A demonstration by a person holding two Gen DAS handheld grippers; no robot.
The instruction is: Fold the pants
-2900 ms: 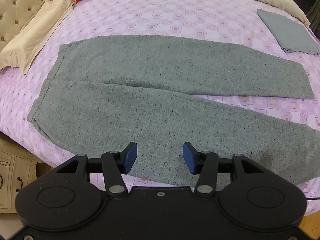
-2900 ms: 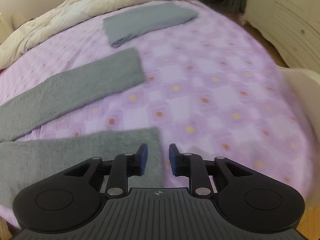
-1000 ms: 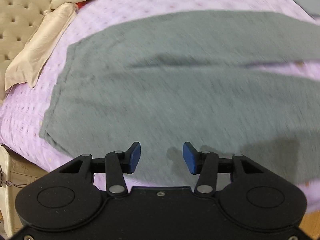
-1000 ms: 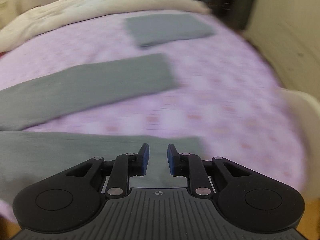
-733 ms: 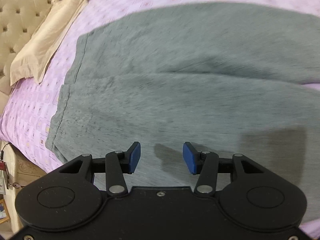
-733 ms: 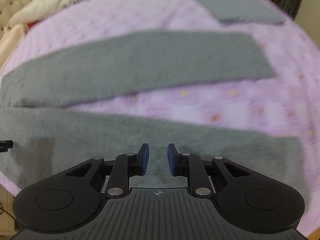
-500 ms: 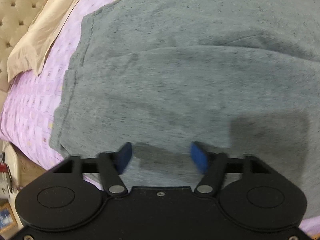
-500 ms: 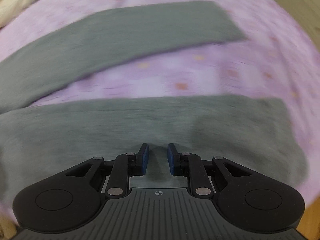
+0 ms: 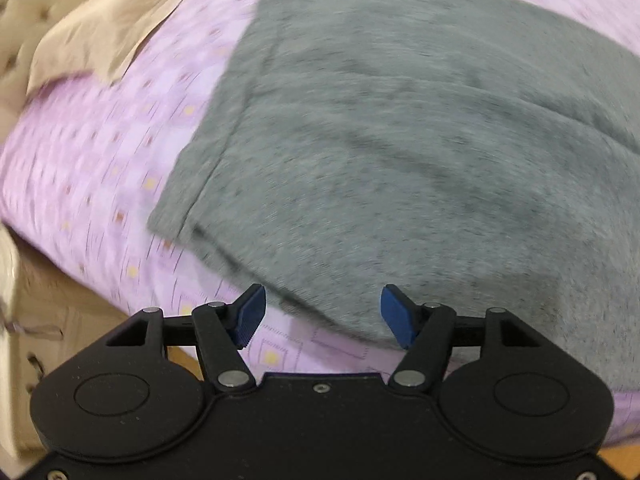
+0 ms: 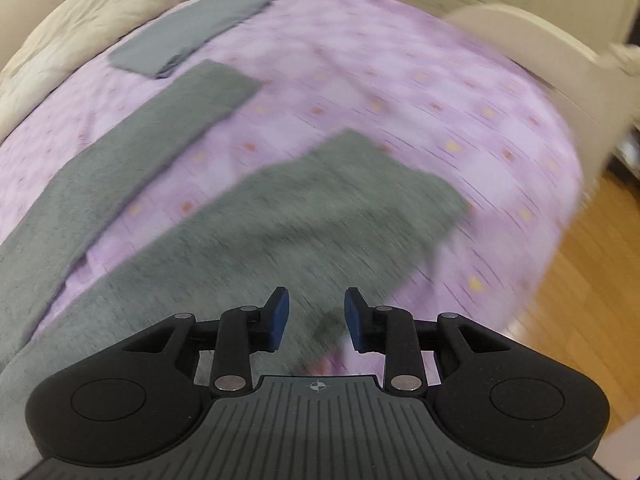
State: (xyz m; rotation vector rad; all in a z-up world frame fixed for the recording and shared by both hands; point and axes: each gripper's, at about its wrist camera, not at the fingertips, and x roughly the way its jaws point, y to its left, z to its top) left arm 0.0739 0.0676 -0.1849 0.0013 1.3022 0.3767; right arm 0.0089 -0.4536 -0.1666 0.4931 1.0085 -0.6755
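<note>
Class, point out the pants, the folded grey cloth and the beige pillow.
pants (image 9: 400,140), left wrist view, upper part near the waistband.
folded grey cloth (image 10: 192,36), right wrist view, its middle.
beige pillow (image 9: 104,28), left wrist view, its middle.

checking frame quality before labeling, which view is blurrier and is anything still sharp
Right wrist view: heaviest motion streaks, on the pants and sheet; fisheye bends the bed. Left wrist view: softer smear on the pants and pillow. In both views the tools are crisp.
</note>
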